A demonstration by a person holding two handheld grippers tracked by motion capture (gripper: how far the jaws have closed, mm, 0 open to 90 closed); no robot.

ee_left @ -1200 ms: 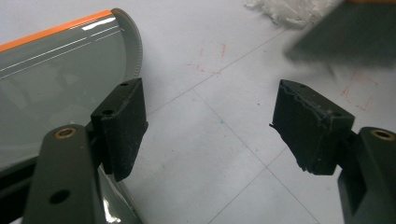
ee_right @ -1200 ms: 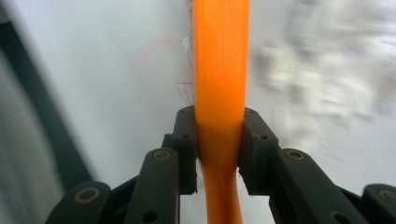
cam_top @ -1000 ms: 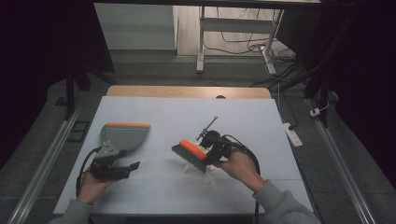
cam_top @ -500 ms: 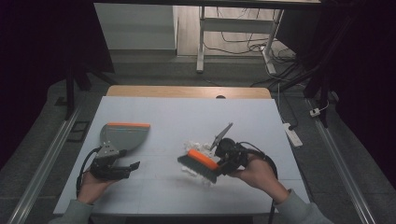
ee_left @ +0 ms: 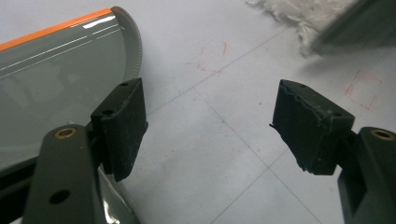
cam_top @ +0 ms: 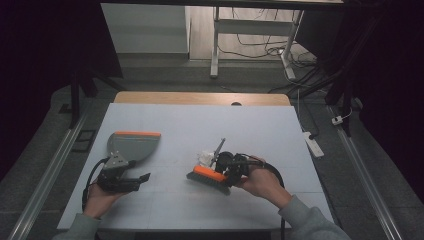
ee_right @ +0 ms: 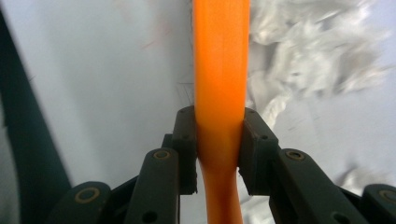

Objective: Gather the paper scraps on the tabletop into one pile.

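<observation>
A grey dustpan [cam_top: 134, 146] with an orange lip lies on the left of the white table [cam_top: 200, 120]. My left gripper [cam_top: 141, 181] rests just in front of it, open, with bare table between its jaws. In the left gripper view the dustpan [ee_left: 51, 79] lies beside and behind the left jaw of the gripper [ee_left: 210, 126]. My right gripper [cam_top: 223, 167] is shut on the orange back of a hand brush [cam_top: 207, 175], whose grey bristles rest on the table. The right gripper view shows the gripper [ee_right: 219, 135] clamping the orange brush [ee_right: 219, 60]. White scraps [cam_top: 205, 157] lie just behind the brush.
The white scraps [ee_right: 317, 51] spread to the right of the brush in the right gripper view, and the scraps [ee_left: 303, 14] reach the top right of the left gripper view. A power strip [cam_top: 313, 142] lies on the floor beyond the table's right edge. Faint red marks dot the table.
My right hand has carried the brush a little toward the near edge and lowered it, so the white scraps now show behind it. The left gripper and dustpan have not moved.
</observation>
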